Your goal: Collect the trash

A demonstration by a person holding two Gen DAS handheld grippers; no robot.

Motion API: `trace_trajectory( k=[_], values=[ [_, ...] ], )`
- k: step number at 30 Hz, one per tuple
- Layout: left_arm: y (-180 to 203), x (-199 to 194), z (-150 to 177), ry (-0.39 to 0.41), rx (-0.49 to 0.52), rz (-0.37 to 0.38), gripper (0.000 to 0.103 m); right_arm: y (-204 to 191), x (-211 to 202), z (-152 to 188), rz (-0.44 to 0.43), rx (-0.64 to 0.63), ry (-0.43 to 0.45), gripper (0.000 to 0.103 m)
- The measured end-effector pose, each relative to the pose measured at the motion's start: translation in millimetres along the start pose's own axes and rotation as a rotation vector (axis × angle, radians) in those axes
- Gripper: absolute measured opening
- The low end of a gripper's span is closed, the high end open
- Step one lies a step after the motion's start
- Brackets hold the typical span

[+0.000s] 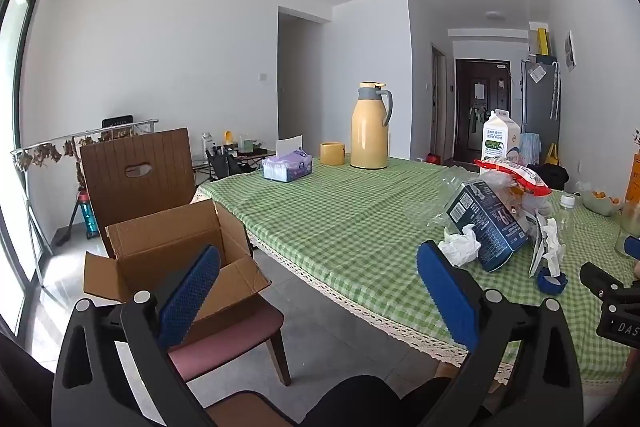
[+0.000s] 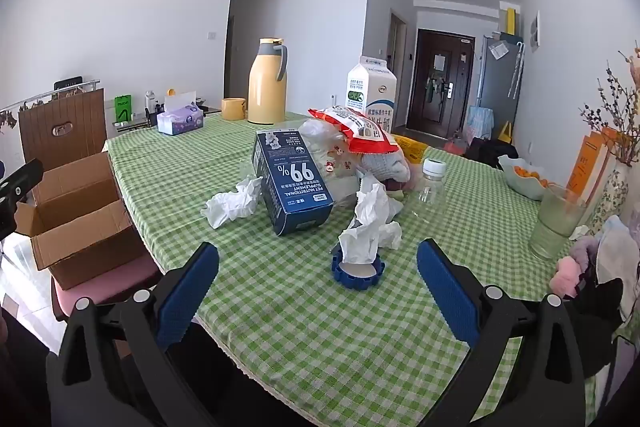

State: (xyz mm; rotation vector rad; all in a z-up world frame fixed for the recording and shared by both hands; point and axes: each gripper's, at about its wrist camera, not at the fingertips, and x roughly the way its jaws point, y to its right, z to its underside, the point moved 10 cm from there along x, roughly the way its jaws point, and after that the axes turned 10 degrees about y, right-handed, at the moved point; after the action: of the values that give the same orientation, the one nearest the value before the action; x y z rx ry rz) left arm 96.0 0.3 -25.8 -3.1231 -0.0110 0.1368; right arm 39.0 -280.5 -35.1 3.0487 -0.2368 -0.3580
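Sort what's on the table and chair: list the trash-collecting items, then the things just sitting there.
For the job: crumpled tissue, blue box, red snack bag, blue lid, empty clear bottle, cardboard box.

Just sitting there: yellow thermos, tissue pack, yellow cup, fruit bowl.

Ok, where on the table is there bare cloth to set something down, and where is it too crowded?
Free: the green checked tablecloth between the tissue box and the dark blue carton, and the near strip in front of the blue lid. Crowded: the trash pile around the red bag, crumpled tissues and clear bottle.
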Motion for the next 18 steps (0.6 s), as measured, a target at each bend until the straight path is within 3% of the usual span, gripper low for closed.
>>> trace_trajectory(
  k=[18],
  values=[
    [-1.2, -4.5, -2.9, 0.016, 0.000, 0.002, 0.096, 6.5, -6.4, 0.8, 0.007, 0.007, 0.001, 0.095]
  ],
)
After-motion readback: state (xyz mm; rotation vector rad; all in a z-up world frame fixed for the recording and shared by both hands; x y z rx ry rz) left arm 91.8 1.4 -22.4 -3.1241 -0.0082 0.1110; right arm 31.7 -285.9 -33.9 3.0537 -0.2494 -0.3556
